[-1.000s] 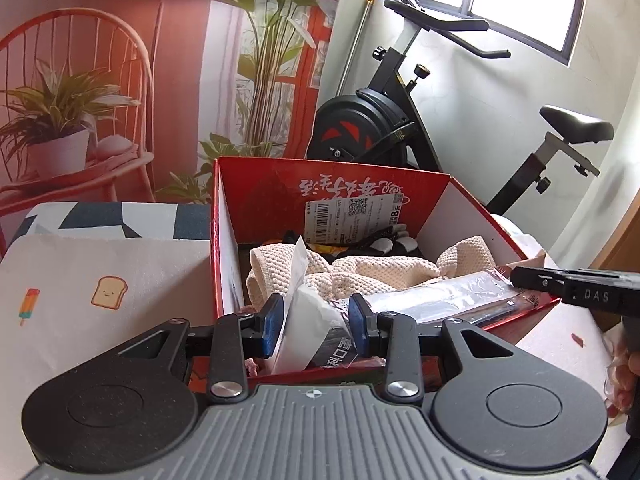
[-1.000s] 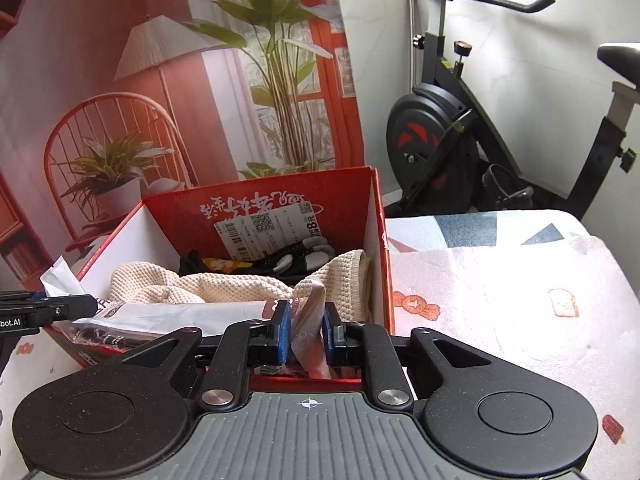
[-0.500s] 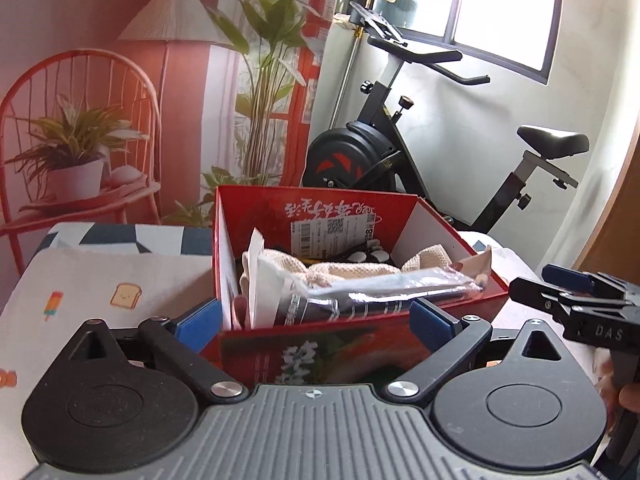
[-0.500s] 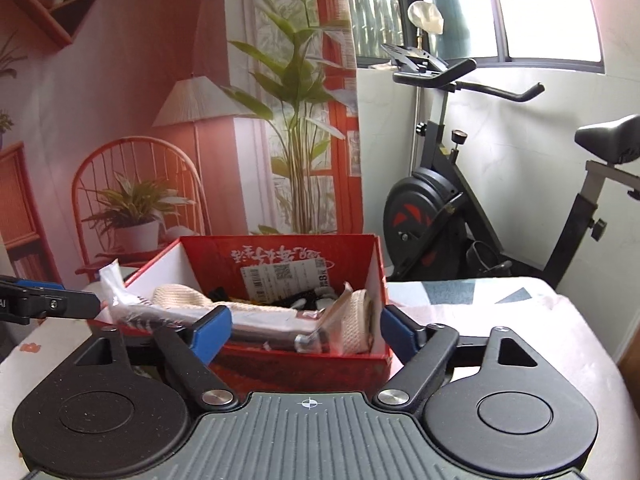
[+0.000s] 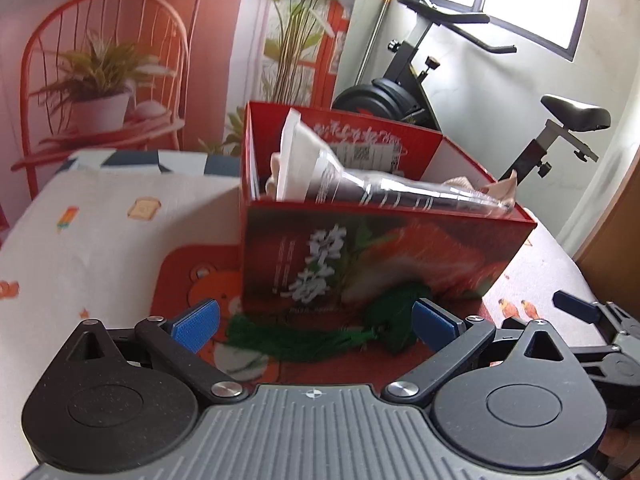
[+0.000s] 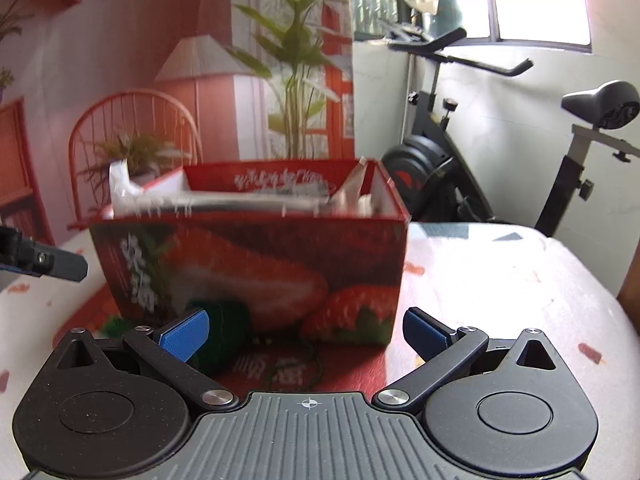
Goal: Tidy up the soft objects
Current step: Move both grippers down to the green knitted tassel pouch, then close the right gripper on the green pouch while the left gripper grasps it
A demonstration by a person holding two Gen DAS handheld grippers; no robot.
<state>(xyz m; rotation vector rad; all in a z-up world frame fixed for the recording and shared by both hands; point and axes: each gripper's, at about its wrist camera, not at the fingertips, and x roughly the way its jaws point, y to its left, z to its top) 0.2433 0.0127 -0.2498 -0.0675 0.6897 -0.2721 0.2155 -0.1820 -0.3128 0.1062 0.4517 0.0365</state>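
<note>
A red strawberry-printed box (image 5: 384, 256) (image 6: 280, 264) stands on a red mat. A long clear-wrapped package (image 5: 400, 194) (image 6: 224, 202) lies across its top, over a cream knitted cloth (image 5: 500, 188). A green tasselled item (image 5: 320, 334) (image 6: 228, 332) lies on the mat against the box front. My left gripper (image 5: 316, 324) is open, low before the box, with the tassel lying between and beyond its fingers, untouched. My right gripper (image 6: 306, 332) has its jaws opening wide, nothing gripped, facing the box's front right; it also shows at the right edge of the left wrist view (image 5: 592, 320).
The box and red bear-print mat (image 5: 188, 276) rest on a white printed cover (image 5: 100, 220). An exercise bike (image 6: 448, 152) stands behind to the right. A wall picture of a chair and plants fills the back. The left gripper's finger (image 6: 44, 260) shows at left.
Both grippers let go of the wrapped package, opened wide, and drew back and down from the box. The package now rests across the box top; the green tasselled item has come into view.
</note>
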